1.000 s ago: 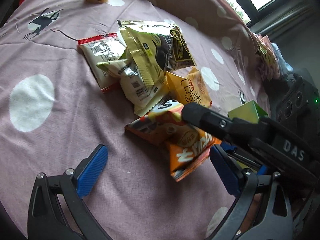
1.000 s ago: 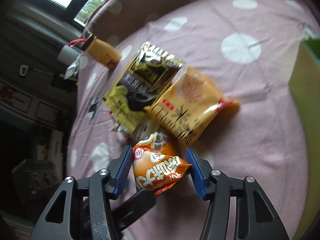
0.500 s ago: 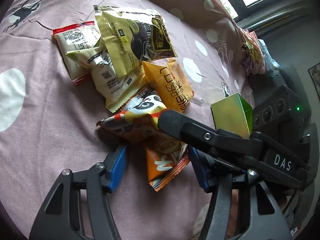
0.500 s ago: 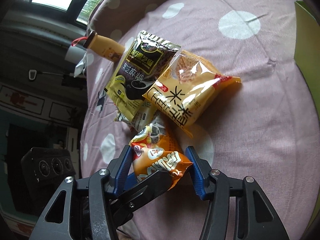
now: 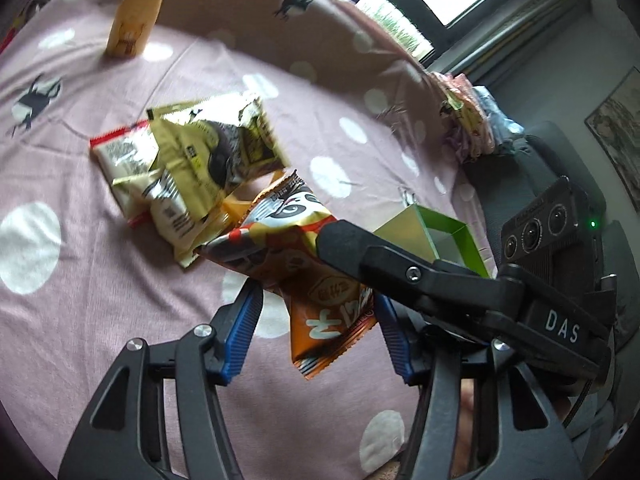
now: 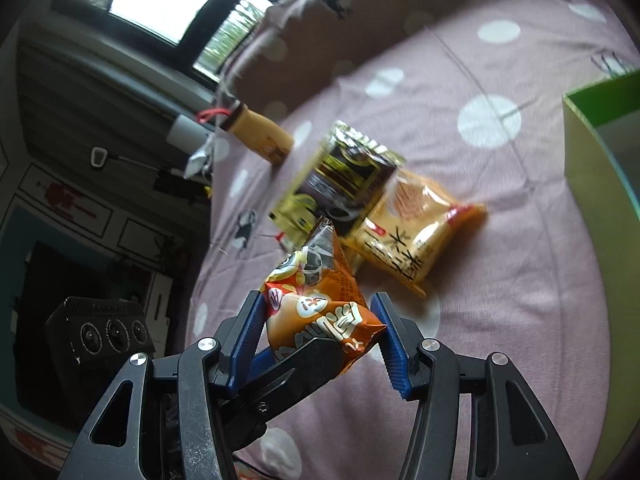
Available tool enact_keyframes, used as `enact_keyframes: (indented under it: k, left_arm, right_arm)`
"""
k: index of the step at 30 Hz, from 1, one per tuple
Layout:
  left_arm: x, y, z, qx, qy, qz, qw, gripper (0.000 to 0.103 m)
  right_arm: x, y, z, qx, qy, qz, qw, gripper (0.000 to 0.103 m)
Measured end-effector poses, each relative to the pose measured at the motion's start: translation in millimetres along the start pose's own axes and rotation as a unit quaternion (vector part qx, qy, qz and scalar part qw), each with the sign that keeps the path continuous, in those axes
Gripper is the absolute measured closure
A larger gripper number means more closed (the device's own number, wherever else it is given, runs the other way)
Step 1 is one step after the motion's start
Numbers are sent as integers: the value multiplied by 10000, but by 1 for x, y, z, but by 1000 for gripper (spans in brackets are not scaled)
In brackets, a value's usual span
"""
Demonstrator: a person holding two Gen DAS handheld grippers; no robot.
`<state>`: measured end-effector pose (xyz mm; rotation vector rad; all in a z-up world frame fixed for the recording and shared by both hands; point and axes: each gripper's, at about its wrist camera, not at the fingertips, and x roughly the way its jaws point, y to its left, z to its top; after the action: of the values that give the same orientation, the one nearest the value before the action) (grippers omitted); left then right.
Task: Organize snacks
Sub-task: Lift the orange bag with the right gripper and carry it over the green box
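We see both grippers closed partway on one orange snack packet (image 5: 320, 280), which hangs clear of the pink dotted cloth (image 5: 80, 300). In the right wrist view the right gripper (image 6: 320, 328) presses its blue pads against the two sides of the packet, so the grip is firm. In the left wrist view the left gripper (image 5: 316, 328) has the packet's lower end between its blue pads; the left pad meets the wrapper's edge, but we cannot tell how hard the right pad presses. One black finger of the right gripper lies across the packet from the right.

Beyond the packet, a heap of snacks rests on the cloth: a gold and black pouch (image 5: 216, 148), a white packet with red ends (image 5: 120, 152) partly under it, and a yellow-orange packet (image 6: 416, 232) just beside the pouch. A tan bottle (image 5: 134, 24) stands well apart at the far edge of the cloth. A green open box (image 5: 448, 236) sits to the right, near the right gripper's body. Nothing lies between the packet and the box.

Both grippers tilt downward toward the cloth, crossing at the packet.
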<state>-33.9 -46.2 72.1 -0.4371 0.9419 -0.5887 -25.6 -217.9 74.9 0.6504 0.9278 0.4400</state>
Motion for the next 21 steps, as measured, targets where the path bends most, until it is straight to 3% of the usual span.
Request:
enact_keyframes:
  k: [21]
  left_arm:
    - [-9, -28, 0, 408, -454, -347, 9975, 47]
  right_arm:
    - [-37, 9, -2, -301, -673, -42, 9973, 46]
